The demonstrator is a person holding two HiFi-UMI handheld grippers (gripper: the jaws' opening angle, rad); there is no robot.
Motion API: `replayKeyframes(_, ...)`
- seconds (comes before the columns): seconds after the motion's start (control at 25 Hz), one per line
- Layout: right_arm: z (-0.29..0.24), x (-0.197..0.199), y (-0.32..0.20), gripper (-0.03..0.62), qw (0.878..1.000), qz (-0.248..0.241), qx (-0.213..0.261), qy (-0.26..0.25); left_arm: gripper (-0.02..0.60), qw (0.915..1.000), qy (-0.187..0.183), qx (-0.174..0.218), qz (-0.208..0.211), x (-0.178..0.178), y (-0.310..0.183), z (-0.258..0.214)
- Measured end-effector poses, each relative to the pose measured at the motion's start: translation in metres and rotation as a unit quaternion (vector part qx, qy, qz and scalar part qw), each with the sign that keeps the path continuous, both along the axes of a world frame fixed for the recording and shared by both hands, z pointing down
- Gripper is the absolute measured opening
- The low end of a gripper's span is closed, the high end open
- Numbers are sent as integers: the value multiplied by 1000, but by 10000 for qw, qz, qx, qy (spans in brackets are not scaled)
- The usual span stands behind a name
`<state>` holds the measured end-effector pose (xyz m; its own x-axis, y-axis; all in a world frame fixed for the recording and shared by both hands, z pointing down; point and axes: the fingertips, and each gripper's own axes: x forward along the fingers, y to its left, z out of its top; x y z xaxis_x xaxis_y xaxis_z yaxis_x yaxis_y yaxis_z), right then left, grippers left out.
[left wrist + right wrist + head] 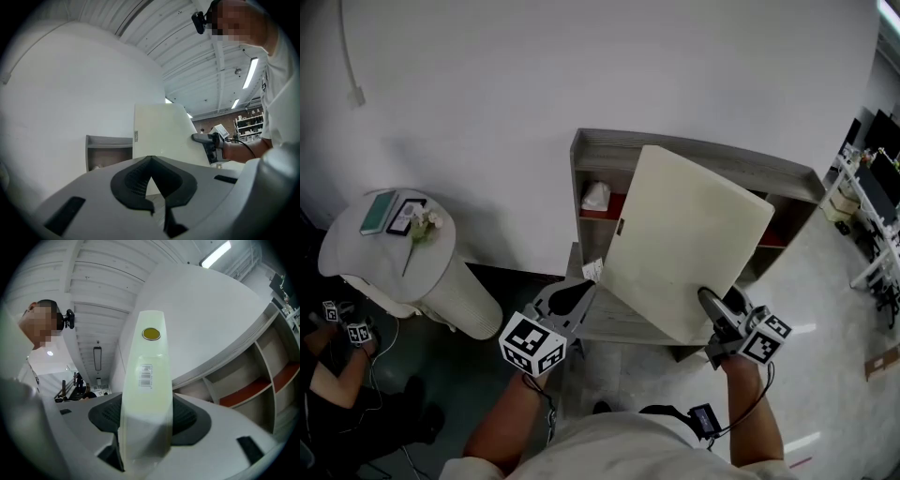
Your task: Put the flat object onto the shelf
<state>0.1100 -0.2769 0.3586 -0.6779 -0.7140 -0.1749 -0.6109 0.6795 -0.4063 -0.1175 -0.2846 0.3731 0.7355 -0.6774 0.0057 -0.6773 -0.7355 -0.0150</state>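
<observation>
The board [684, 239] covers most of the shelf [600, 150], hiding its middle compartments from us. We cannot identify the small white thing [596, 195] in the upper left compartment, nor read the barcode label [146, 376].

Bright, even indoor light. Head view: sharp, white wall [487, 112] evenly lit, lower left corner dim. Both gripper views: heavy fisheye, black vignette at corners, straight lines bowed. Ceiling strip lights [248, 72] glare mildly. Flat board [145, 394] edge is soft, out of focus close to the lens.
</observation>
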Motion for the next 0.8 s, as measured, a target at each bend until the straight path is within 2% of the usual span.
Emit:
replayKeyframes(0.4, -14, -14, -53, 285, 9994, -281, 155, 91, 14, 9998, 5, -27, -192, -12, -32, -1)
replayKeyframes(0.8, -47, -23, -151, 285, 9962, -716, 431, 248, 14, 9981, -109, 77, -599, -13, -104, -14)
